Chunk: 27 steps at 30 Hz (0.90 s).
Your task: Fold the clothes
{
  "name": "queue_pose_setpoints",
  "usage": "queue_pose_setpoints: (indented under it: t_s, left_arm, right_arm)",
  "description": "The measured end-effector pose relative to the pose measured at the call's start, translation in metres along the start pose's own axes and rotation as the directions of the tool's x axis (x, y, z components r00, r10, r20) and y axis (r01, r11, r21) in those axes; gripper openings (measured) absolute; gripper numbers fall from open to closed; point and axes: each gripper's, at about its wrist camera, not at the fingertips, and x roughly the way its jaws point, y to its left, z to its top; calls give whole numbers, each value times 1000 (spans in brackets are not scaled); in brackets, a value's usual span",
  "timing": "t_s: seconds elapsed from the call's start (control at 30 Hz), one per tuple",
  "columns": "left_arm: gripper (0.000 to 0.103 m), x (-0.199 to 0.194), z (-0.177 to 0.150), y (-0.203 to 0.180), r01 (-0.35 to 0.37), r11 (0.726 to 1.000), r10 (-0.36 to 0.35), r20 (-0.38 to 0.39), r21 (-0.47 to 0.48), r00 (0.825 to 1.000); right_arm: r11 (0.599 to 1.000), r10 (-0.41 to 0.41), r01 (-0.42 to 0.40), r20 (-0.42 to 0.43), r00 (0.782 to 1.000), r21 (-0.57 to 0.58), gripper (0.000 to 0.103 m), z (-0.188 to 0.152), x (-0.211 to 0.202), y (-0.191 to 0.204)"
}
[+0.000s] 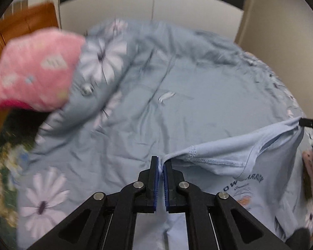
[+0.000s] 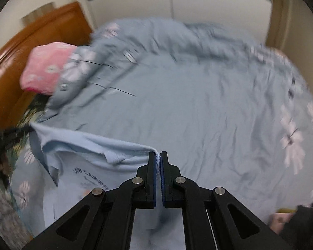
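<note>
Slippage first, judged from the left wrist view: only a thin corner of the light blue T-shirt pinched in the left gripper, so a sharp tug or an uneven lift could pull the hem free and drop that side onto the floral bedsheet. Could also snag or drag the sheet's wrinkles if lowered carelessly. Jaws nearly pressed together, blue pads clamped on the fabric edge. Shirt stretched off to the right toward the other gripper's tip, hanging above the bed, printed chest below. Pink pillow well apart at upper left.

Blur throughout the right wrist view, suggesting fast motion; likely risk here a twisted or lopsided spread if one side outruns the other. Right gripper likewise almost shut, pinching a bunched corner of the T-shirt. Garment trailing left and down, sagging between both grips over the bedsheet.
</note>
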Motion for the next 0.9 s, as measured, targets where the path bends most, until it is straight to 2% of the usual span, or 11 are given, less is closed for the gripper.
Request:
queue_pose_setpoints:
  t_s: [0.07,0.23,0.33,0.47,0.63,0.7,0.77,0.8,0.83,0.9]
  left_arm:
    - [5,36,6,6,10,999,-11,-26,-36,1000]
    - [5,93,16,16,-9,996,1,-96,-85,995]
    - [5,128,22,22,-23,993,7,-137,-114,990]
    - [6,171,29,29,-41,988,12,-190,-150,982]
    - [9,146,17,30,-23,987,-6,-181,-159,983]
    - [21,137,12,30,-16,987,-13,-177,-163,984]
    - [36,127,7,30,-9,986,-20,-174,-166,985]
    - [38,122,5,30,-6,986,-23,-172,-168,985]
    - [41,116,2,30,-6,986,-23,-168,-168,986]
    - [43,84,-23,28,-36,987,16,-132,-157,991]
  right_arm:
    - [1000,-5,5,-22,1000,31,3,12,29,-10]
    - [997,-32,36,-45,998,72,3,40,89,-29]
    - [993,-39,49,-92,995,105,3,45,130,-37]
    - [990,-52,70,-143,988,125,3,43,165,-42]
    - [992,-60,78,-170,984,104,3,39,177,-40]
    - [994,-64,78,-167,984,82,6,38,173,-37]
    - [994,-81,90,-144,986,60,23,37,160,-33]
    - [994,-92,99,-127,988,49,42,35,152,-31]
    - [993,-101,106,-107,989,42,45,33,142,-30]
    - [993,-103,105,-54,993,47,45,21,113,-26]
